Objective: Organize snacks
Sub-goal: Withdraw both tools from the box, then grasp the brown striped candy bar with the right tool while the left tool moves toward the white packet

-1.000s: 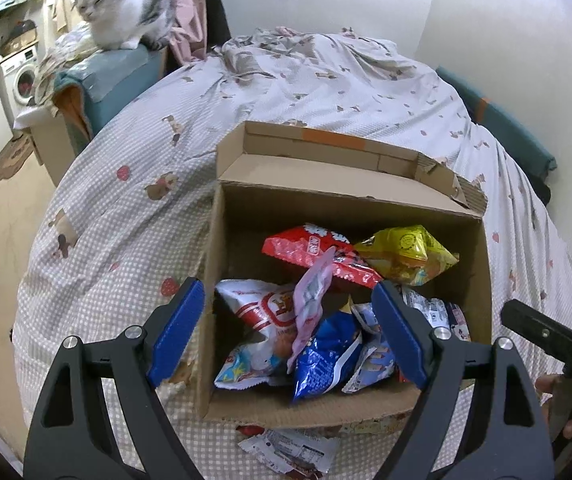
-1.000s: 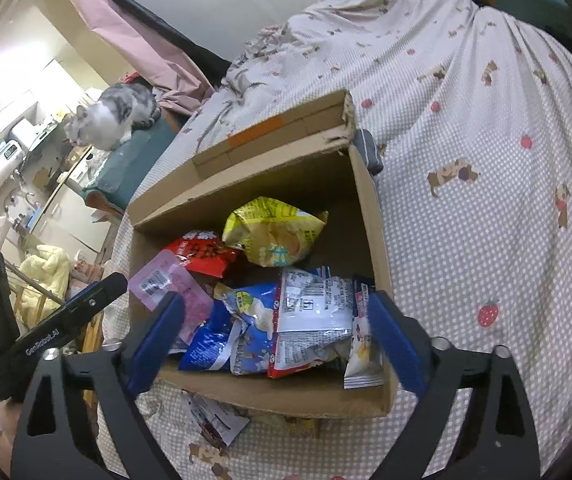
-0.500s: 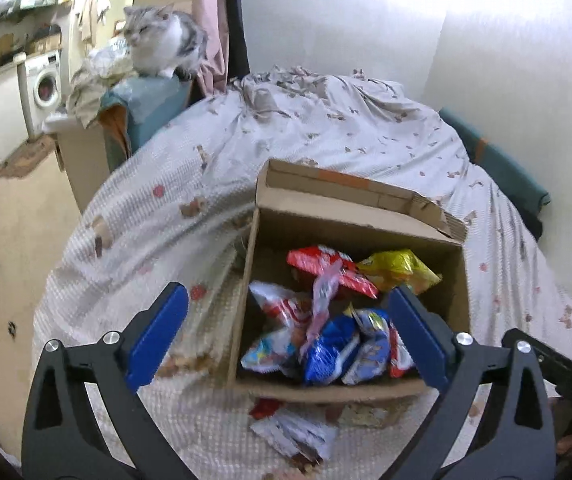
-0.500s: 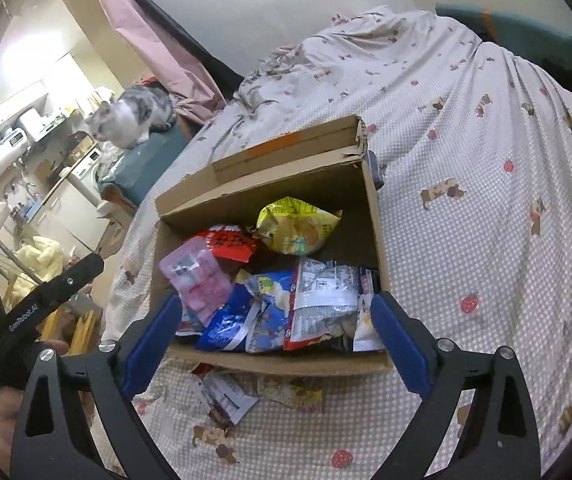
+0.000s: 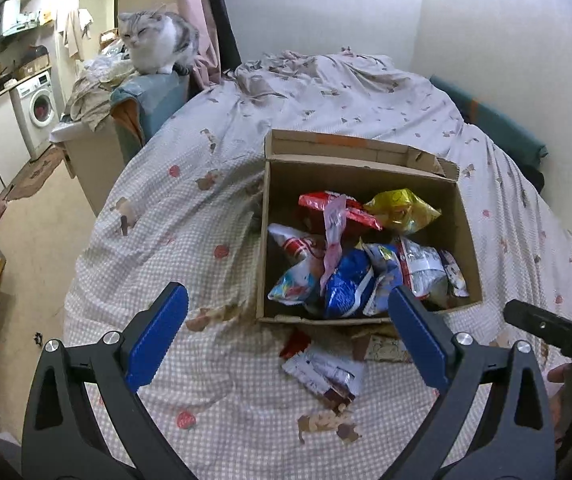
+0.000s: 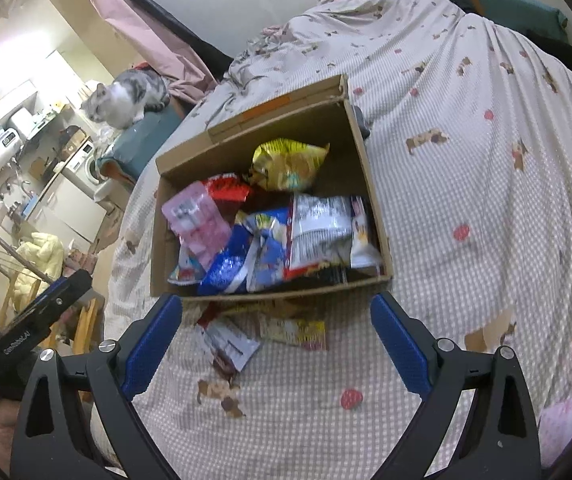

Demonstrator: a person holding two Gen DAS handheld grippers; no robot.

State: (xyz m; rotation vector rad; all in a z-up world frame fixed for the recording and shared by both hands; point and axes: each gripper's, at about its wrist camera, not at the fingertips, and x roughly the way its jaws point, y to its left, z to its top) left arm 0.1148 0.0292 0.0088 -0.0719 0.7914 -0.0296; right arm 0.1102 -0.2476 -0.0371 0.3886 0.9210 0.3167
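An open cardboard box (image 5: 286,184) stands on the bed, filled with several snack bags: a yellow bag (image 5: 402,210), a red bag (image 5: 318,202), a pink packet (image 5: 336,236) and a blue bag (image 5: 348,286). The box also shows in the right wrist view (image 6: 362,160). A silver and red packet (image 5: 324,372) and a flat yellow packet (image 6: 292,330) lie on the blanket in front of the box. My left gripper (image 5: 286,344) is open and empty, held above the blanket before the box. My right gripper (image 6: 275,340) is open and empty, above the loose packets.
The bed has a checked blanket (image 5: 189,240) with a rumpled sheet at the far end. A cat (image 5: 153,44) sits on a teal-covered stand at the bed's left. A washing machine (image 5: 39,106) and floor lie further left. A wall runs behind and right.
Both grippers have pulled back and up from the box, so the box looks smaller and the loose packets in front of it have come into view. Both stay open.
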